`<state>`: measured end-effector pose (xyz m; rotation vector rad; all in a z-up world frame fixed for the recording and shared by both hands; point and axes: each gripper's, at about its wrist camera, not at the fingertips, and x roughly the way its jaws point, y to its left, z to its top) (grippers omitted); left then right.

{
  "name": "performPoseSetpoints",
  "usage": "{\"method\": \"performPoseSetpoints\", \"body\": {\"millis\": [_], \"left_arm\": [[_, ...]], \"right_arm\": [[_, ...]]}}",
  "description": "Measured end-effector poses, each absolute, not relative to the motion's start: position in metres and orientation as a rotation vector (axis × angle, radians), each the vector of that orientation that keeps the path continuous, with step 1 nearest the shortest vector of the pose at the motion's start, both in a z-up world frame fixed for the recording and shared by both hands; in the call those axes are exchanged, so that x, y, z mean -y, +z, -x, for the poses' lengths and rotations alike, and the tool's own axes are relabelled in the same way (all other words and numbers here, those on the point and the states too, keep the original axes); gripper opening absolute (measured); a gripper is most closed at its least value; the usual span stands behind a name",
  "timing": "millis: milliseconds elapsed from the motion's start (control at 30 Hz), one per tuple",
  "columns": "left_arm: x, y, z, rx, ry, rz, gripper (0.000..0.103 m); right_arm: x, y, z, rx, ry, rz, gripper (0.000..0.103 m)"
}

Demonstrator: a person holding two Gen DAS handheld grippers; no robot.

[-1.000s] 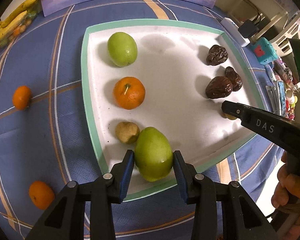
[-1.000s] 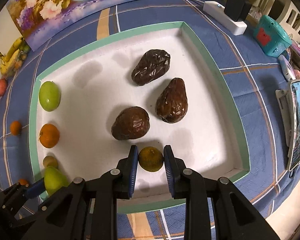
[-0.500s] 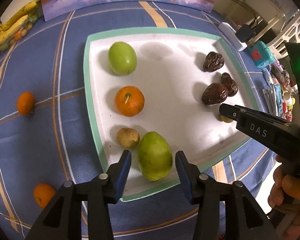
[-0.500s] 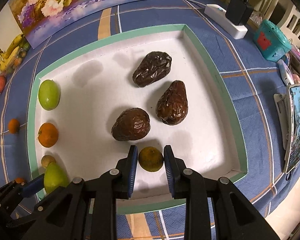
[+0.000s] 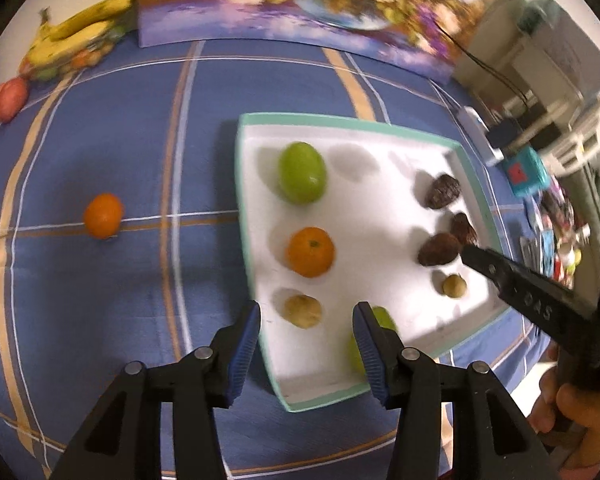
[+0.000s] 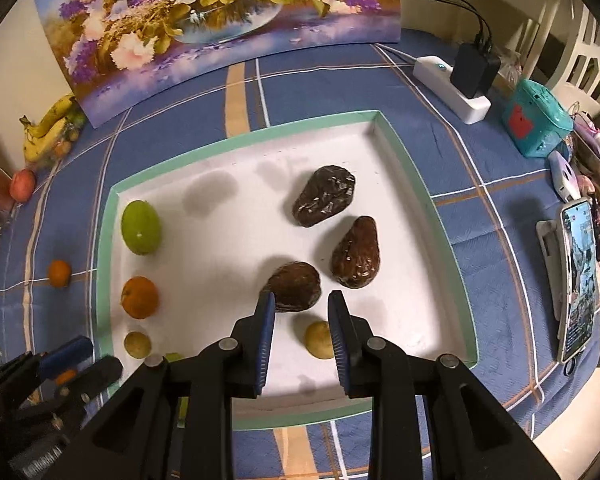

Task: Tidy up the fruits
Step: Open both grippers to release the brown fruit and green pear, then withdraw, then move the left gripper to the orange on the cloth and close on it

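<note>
Left fingers apart, empty; green fruit behind right one.

A broad white strip runs clear down the middle of the shallow teal-rimmed white tray, flanked by a round green fruit and an orange tangerine along one side and three wrinkled dark-brown avocados crowding the other.

Three avocados; two oranges; two green fruits.
</note>
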<state>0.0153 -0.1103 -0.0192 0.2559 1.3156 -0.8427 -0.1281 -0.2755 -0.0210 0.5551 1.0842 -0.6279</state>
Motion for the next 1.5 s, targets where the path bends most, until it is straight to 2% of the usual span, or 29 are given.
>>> {"method": "performPoseSetpoints", "body": {"millis": [400,500,600,667,700,733,800,933,1033,1067,1100,1133,1500], "left_arm": [[0.060,-0.009,-0.066,-1.291,-0.683,-0.083,0.054],[0.053,-0.012,-0.074,-1.287,-0.640,-0.076,0.059],[0.047,-0.014,-0.080,-1.282,-0.598,-0.081,0.070],[0.042,-0.015,-0.084,-1.278,-0.572,-0.086,0.082],[0.040,-0.016,-0.085,-1.274,-0.554,-0.093,0.084],[0.037,-0.016,-0.086,-1.271,-0.546,-0.097,0.085],[0.034,-0.017,-0.088,-1.268,-0.529,-0.105,0.086],[0.031,-0.019,-0.088,-1.263,-0.512,-0.098,0.100],[0.028,-0.018,-0.088,-1.249,-0.500,-0.100,0.103],[0.028,-0.018,-0.088,-1.245,-0.496,-0.104,0.103],[0.027,-0.018,-0.088,-1.242,-0.492,-0.109,0.103],[0.026,-0.018,-0.088,-1.240,-0.489,-0.114,0.103],[0.011,-0.021,-0.078,-1.239,-0.480,-0.111,0.103]], "right_arm": [[0.256,-0.014,0.112,-1.071,-0.549,-0.507,0.028],[0.254,-0.011,0.111,-1.062,-0.544,-0.498,0.028],[0.253,-0.012,0.109,-1.063,-0.543,-0.496,0.028],[0.253,-0.015,0.107,-1.073,-0.552,-0.490,0.044],[0.253,-0.016,0.106,-1.078,-0.555,-0.485,0.059],[0.252,-0.018,0.105,-1.083,-0.558,-0.475,0.066],[0.250,-0.019,0.104,-1.090,-0.557,-0.463,0.066],[0.247,-0.022,0.102,-1.092,-0.558,-0.440,0.071],[0.245,-0.024,0.101,-1.091,-0.557,-0.439,0.072],[0.245,-0.026,0.101,-1.088,-0.557,-0.441,0.076],[0.245,-0.028,0.100,-1.087,-0.558,-0.445,0.090],[0.245,-0.029,0.100,-1.082,-0.557,-0.454,0.095],[0.238,-0.029,0.105,-1.010,-0.575,-0.489,0.095]]}}
